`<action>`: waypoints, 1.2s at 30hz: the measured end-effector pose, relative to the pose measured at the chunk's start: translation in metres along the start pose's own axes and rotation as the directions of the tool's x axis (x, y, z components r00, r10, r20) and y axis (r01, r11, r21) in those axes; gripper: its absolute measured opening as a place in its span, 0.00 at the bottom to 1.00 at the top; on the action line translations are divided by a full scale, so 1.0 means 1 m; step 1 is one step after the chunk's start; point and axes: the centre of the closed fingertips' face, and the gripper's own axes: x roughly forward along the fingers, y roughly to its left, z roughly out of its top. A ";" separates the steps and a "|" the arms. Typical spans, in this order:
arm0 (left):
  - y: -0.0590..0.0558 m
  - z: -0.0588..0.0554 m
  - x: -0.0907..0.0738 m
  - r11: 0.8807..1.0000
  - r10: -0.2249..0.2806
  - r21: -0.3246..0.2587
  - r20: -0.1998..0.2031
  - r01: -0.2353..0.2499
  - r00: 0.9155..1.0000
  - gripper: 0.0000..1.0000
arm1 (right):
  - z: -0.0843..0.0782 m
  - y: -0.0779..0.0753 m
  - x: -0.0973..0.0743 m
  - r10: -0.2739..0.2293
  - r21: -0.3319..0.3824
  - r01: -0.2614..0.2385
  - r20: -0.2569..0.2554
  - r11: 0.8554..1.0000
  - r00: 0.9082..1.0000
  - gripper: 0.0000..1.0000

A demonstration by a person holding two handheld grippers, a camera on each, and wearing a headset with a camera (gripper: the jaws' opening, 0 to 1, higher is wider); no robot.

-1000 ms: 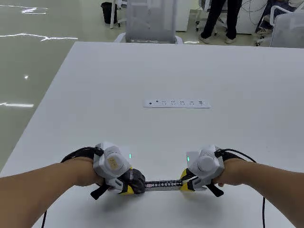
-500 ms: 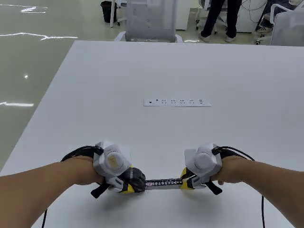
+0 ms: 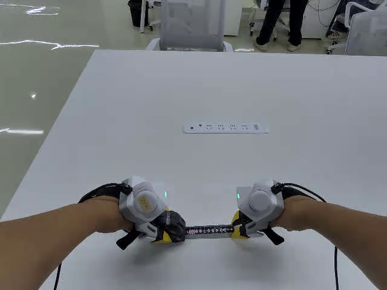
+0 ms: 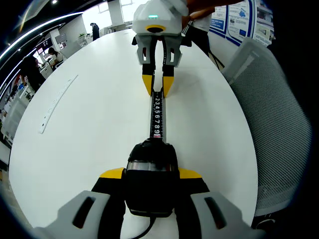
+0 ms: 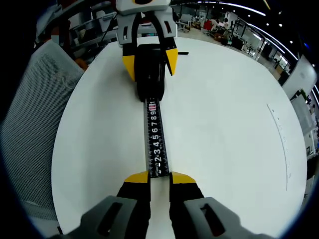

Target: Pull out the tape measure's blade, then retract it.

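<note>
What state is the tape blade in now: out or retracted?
Out, partly. The blade spans from the case in the left gripper to the right gripper, shut on its tip; numerals up to 9 show.

The narrow white steel tape-measure blade point(image 4: 157, 112), stretched along the near edge of the white table point(image 3: 181, 90), carries black numerals 2 to 9. They rise towards the black tape-measure case point(image 4: 151, 172), where a red-marked figure is too small to read. The blue print on the wall posters point(image 4: 239, 20) is illegible.

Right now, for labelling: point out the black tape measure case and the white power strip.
Black tape measure case point(image 4: 151, 174): left gripper view, top face.
White power strip point(image 3: 225, 128): head view, its middle.
</note>
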 end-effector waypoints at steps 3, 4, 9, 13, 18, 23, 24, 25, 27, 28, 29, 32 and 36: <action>0.000 0.000 0.000 1.000 0.001 0.000 0.000 -0.001 1.000 0.33 | -0.002 -0.001 0.000 -0.001 0.000 0.001 -0.002 1.000 1.000 0.12; 0.000 0.000 0.000 1.000 0.000 0.000 0.000 0.000 1.000 0.33 | -0.002 -0.001 0.000 -0.001 0.001 0.001 -0.002 1.000 1.000 0.12; 0.000 0.000 0.000 1.000 -0.001 0.000 -0.002 0.001 1.000 0.34 | -0.004 0.000 -0.001 -0.001 0.005 0.001 -0.004 1.000 1.000 0.12; 0.000 -0.001 0.000 1.000 -0.001 0.000 -0.001 0.001 1.000 0.34 | -0.006 0.000 -0.001 -0.002 0.006 0.002 -0.004 1.000 1.000 0.12; 0.000 0.000 0.001 1.000 -0.002 0.000 0.000 0.002 1.000 0.33 | -0.009 0.000 -0.002 -0.004 0.007 0.004 -0.008 1.000 1.000 0.12; 0.000 0.000 0.001 1.000 -0.002 0.000 0.000 0.002 1.000 0.34 | -0.011 -0.001 -0.003 -0.005 0.009 0.005 -0.009 1.000 1.000 0.12; 0.000 0.000 0.001 1.000 -0.002 0.000 0.000 0.002 1.000 0.34 | -0.011 -0.001 -0.003 -0.005 0.011 0.005 -0.008 1.000 1.000 0.12; 0.000 0.000 0.000 1.000 -0.002 0.000 0.000 0.002 1.000 0.34 | -0.012 -0.001 -0.003 -0.005 0.013 0.005 -0.010 1.000 1.000 0.12; 0.000 0.000 0.000 1.000 -0.002 0.000 0.000 0.002 1.000 0.34 | -0.012 -0.001 -0.003 -0.006 0.014 0.007 -0.010 1.000 1.000 0.12; 0.000 0.000 0.000 1.000 -0.002 0.000 0.001 0.002 1.000 0.34 | -0.013 -0.001 -0.003 -0.006 0.016 0.006 -0.010 1.000 1.000 0.12; 0.000 0.000 0.000 1.000 -0.002 -0.001 0.000 0.002 1.000 0.34 | -0.013 -0.001 -0.003 -0.006 0.017 0.006 -0.010 1.000 1.000 0.12; 0.000 0.000 0.000 1.000 -0.002 -0.001 0.000 0.002 1.000 0.34 | -0.014 0.000 -0.004 -0.005 0.017 0.005 -0.011 1.000 1.000 0.12; 0.000 0.000 0.000 1.000 -0.002 -0.001 0.000 0.002 1.000 0.34 | -0.015 -0.001 -0.005 -0.006 0.021 0.006 -0.014 1.000 1.000 0.12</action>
